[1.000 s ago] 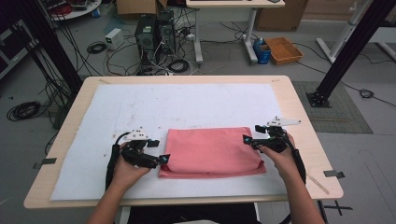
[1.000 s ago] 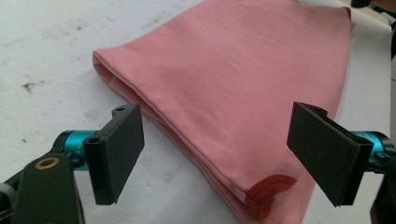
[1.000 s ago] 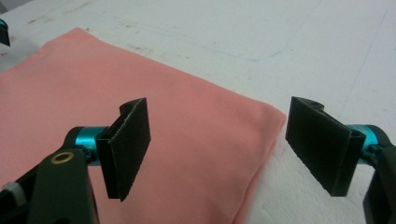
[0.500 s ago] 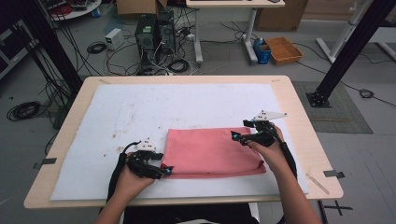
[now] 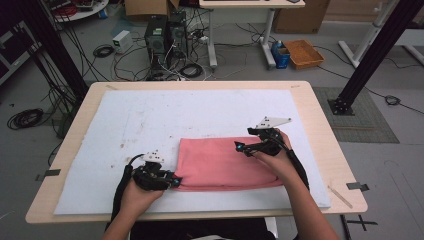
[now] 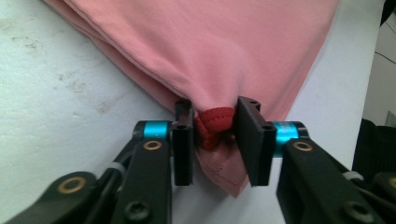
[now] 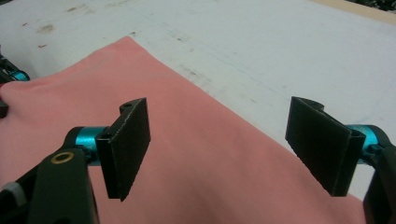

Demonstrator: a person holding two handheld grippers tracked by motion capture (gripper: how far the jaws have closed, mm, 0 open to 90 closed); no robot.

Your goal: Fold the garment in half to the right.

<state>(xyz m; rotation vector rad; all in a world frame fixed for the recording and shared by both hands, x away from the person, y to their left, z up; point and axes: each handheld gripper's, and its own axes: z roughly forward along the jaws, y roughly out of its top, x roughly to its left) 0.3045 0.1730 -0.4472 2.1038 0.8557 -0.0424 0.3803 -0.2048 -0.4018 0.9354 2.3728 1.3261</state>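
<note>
Folded pink cloth [image 5: 227, 162] lies flat on the white mat [image 5: 150, 120] covering the table [image 5: 320, 125], lower centre of the high view, long side running left-right.

Left claw [image 5: 172, 181] is at the cloth's lower-left corner, low on the mat. In the left gripper view its jaws are pinched on a bunched red hem [image 6: 214, 126] at that corner, fabric squeezed between the pads [image 6: 183, 140]; the corner tip hangs below the jaws.

Right claw [image 5: 243, 148] sits over the cloth's upper right area, near the top edge. Right gripper view: jaws spread wide, nothing between them, pink cloth and mat edge visible through the gap.

Floor beyond the table: cables, PC towers [image 5: 162, 35], orange bin [image 5: 303, 52].
</note>
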